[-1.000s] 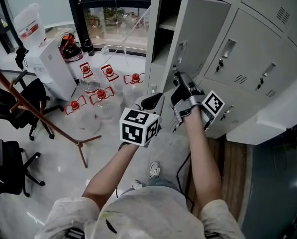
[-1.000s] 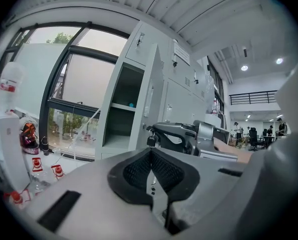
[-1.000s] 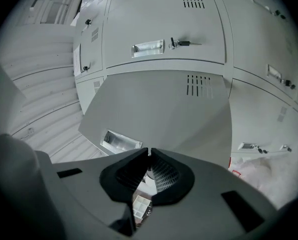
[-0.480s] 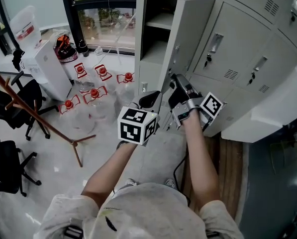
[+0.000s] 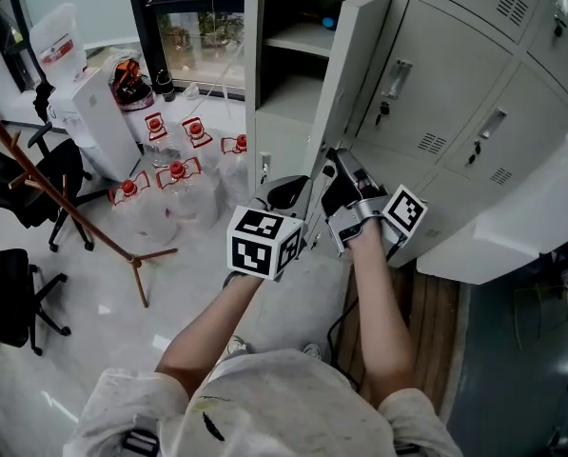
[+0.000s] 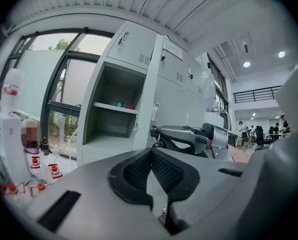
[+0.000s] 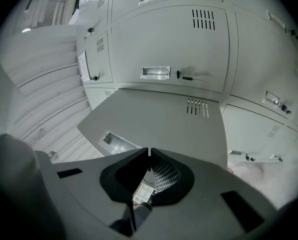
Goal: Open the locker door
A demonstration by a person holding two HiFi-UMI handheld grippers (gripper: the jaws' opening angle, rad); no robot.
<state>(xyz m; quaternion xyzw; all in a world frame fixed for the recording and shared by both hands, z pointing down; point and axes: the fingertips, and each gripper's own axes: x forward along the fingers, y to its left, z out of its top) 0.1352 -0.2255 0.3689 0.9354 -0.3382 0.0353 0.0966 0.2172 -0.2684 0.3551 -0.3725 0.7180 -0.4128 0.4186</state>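
Observation:
The grey locker door [image 5: 355, 74] stands swung open from its compartment [image 5: 284, 93], which shows a shelf [image 5: 307, 38]. My right gripper [image 5: 336, 165] is at the door's lower edge with its jaws shut and nothing between them. In the right gripper view the door's face [image 7: 158, 119], its vents [image 7: 197, 107] and its handle recess [image 7: 114, 141] fill the space just beyond my right gripper [image 7: 149, 151]. My left gripper [image 5: 298, 193] hovers beside it, a little left and lower. In the left gripper view my left gripper [image 6: 151, 151] is shut and empty, facing the open compartment [image 6: 114, 119].
Closed lockers [image 5: 455, 112] continue to the right. Several red-capped water bottles [image 5: 174, 174] stand on the floor to the left, with a coat stand [image 5: 65, 208], office chairs [image 5: 8, 298] and a white appliance [image 5: 98, 122]. A white slab [image 5: 512, 227] juts in at the right. Small blue and red items [image 6: 123, 105] lie on the shelf.
The door now looks swung wider, and more of the compartment's inside shows. Both grippers stay shut near the door's lower edge.

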